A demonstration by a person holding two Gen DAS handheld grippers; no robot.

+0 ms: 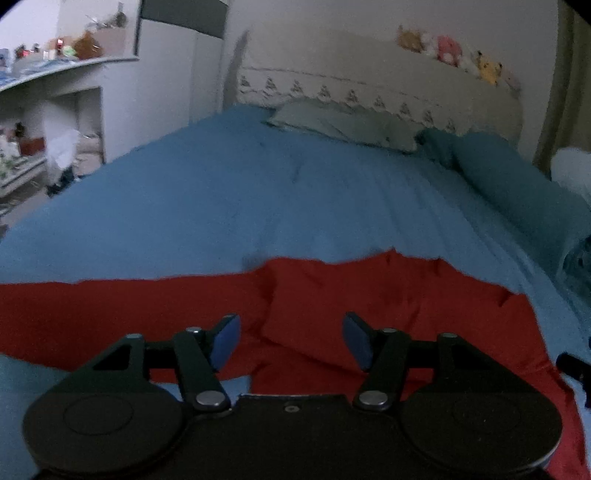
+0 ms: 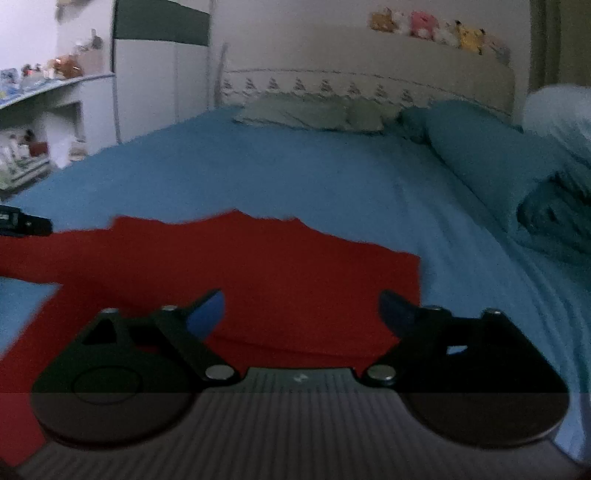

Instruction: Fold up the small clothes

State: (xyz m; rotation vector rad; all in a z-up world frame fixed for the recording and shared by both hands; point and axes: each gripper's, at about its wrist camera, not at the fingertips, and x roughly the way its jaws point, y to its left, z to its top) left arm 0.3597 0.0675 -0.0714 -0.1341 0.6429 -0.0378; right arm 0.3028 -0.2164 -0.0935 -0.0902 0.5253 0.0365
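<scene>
A red garment (image 1: pixel 332 295) lies spread on the blue bed sheet (image 1: pixel 221 192), wrinkled near its middle. My left gripper (image 1: pixel 291 341) is open and empty, just above the cloth's near part. In the right wrist view the same red garment (image 2: pixel 280 266) lies flat, with its right edge straight. My right gripper (image 2: pixel 301 314) is open and empty, hovering over the garment's near right part. The left gripper's tip (image 2: pixel 26 223) shows at the left edge of the right wrist view.
Blue sheet (image 2: pixel 332 177) stretches to the headboard. A grey-green pillow (image 1: pixel 343 123) and a rolled teal blanket (image 1: pixel 517 192) lie at the far end and right. Plush toys (image 2: pixel 424 24) sit on the headboard. Shelves and a wardrobe stand at left.
</scene>
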